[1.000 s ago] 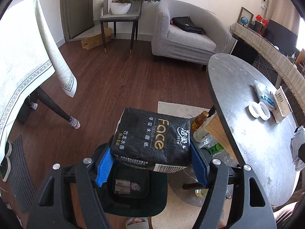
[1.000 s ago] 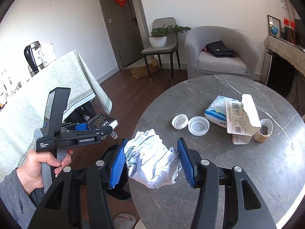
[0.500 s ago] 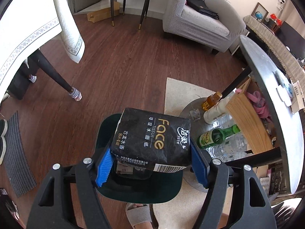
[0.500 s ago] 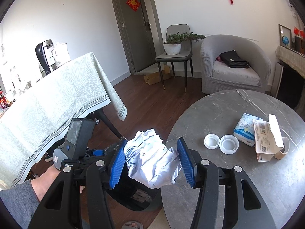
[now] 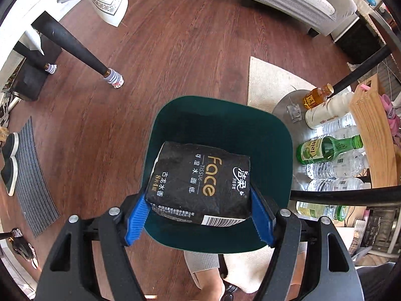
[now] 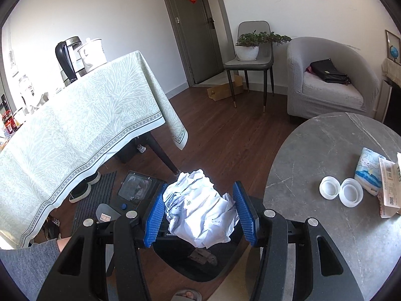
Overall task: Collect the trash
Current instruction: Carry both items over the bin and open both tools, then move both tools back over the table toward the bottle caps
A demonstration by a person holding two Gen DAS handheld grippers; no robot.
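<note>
Nearest in the left wrist view: left gripper pointing steeply down, blue pads clamped on both ends of a black tissue pack lettered "Face", held flat directly over the open mouth of a dark green bin on the floor. Below the bin, a slippered foot on a pale rug. To the right, bottles lying and standing on a low round shelf: a green glass bottle, clear plastic ones, a white one, an amber one. Beyond, dark wood floor, a black table leg at far left, a grey mat with shoes at the left edge.

Nearest in the right wrist view: right gripper, blue pads pressed against either side of a crumpled white paper wad, held above the same bin, with small scraps visible on the bin's bottom. Just left, a grey sleeve and the other gripper's black body. At right, a round grey marble table bearing two white lids, a blue-and-white packet and a torn carton. At left, a table draped in pale green cloth, with a kettle on top. Farthest: a grey armchair holding a black bag, a chair with a potted plant, a grey door, white walls.
</note>
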